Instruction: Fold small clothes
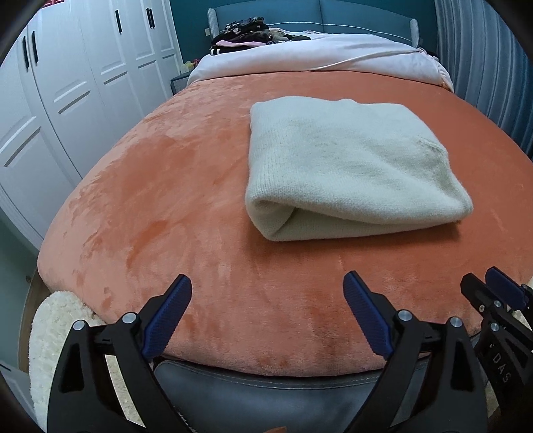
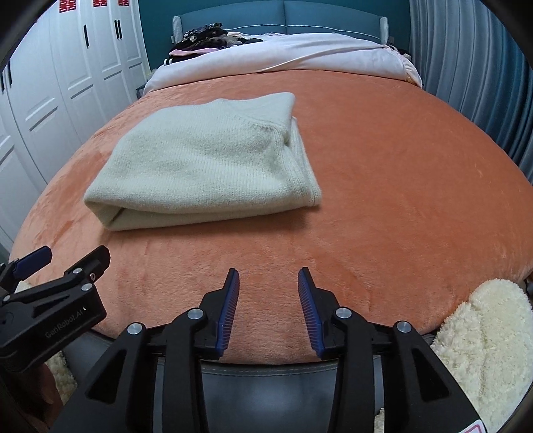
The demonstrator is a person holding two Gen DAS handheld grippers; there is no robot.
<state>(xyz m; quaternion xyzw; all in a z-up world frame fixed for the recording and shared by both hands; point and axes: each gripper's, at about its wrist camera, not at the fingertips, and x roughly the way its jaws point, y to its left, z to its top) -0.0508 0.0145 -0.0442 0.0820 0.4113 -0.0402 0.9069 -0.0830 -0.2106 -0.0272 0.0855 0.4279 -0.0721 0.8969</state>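
Cream knitted sweater (image 1: 346, 166), folded into a thick rectangle. Lying flat mid-bed on an orange blanket (image 1: 166, 206), untouched.

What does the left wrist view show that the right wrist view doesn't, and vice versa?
Left wrist only: the left hand-held gripper head-on, jaws wide and empty; a fluffy cream rug at lower left.

Right wrist only: red paper cutouts on the wardrobe doors; the sweater's stacked edges at its right side; the right hand-held gripper head-on, jaws apart and empty.

Both: the folded cream sweater on the orange blanket, untouched, the white wardrobe and dark clothes pile by the headboard.
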